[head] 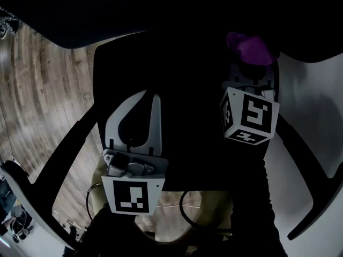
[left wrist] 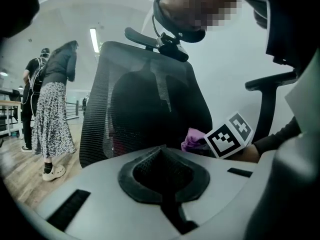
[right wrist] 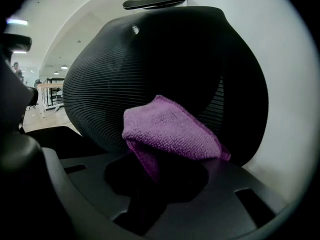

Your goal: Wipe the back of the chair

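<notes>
The right claw [right wrist: 165, 159] is pinched on a folded purple cloth [right wrist: 170, 129], which bulges up out of its jaws. Straight ahead of it stands the chair back [right wrist: 150, 59], a black mesh panel topped by a headrest [right wrist: 160, 1]. The cloth sits low against the mesh, though actual contact cannot be confirmed from here.

In the left gripper view the same cloth [left wrist: 195, 140] shows at the lower right edge of the chair back [left wrist: 145, 94], just beside the right claw's marker cube [left wrist: 230, 134]. The left claw [left wrist: 160, 151] is pressed together with nothing in it, only a dark teardrop hollow between the grey jaws. It is held below the mesh and apart from it.

From the head view the scene is very dark. The left claw [head: 146, 103] is at lower left with its marker cube near the bottom edge, and the right claw [head: 249, 66] is further up at right, the cloth [head: 249, 47] showing as a purple lump at its tip. A wooden floor [head: 37, 100] shows on the left.

Behind the chair, two people [left wrist: 55, 109] stand at the far left — one wears a patterned skirt.
</notes>
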The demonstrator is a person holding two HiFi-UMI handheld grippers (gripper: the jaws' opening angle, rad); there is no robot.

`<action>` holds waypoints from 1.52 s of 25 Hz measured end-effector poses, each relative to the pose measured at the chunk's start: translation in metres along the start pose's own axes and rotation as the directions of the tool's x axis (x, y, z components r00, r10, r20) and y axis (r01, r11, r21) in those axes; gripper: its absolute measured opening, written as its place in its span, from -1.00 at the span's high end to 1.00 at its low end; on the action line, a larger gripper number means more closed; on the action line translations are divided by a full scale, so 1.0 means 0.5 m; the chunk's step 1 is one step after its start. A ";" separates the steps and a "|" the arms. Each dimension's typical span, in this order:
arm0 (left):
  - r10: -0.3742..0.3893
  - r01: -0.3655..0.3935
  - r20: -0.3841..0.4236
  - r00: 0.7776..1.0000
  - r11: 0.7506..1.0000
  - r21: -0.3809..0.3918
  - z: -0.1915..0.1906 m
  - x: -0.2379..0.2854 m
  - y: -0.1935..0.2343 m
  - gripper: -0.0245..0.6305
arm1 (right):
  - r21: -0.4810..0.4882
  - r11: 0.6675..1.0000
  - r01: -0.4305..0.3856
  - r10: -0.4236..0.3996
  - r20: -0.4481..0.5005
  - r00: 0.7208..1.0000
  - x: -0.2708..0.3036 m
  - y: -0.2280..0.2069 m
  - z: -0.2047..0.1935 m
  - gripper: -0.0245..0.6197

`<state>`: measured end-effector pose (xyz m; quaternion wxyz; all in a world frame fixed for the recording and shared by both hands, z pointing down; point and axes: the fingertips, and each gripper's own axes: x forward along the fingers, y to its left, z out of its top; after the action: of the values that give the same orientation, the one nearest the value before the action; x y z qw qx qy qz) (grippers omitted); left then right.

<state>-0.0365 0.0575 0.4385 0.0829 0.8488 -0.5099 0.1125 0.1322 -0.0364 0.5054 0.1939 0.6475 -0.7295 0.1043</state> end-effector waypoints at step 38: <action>-0.056 0.056 0.027 0.998 0.998 0.022 -0.024 -0.155 0.061 0.90 | -0.111 0.934 -0.341 0.343 0.005 0.939 0.049 0.440 0.058 0.65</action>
<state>-0.0998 0.1120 0.4295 0.0702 0.8651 -0.4857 0.1039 -0.0908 -0.0393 0.5112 0.1986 0.5006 -0.8379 0.0888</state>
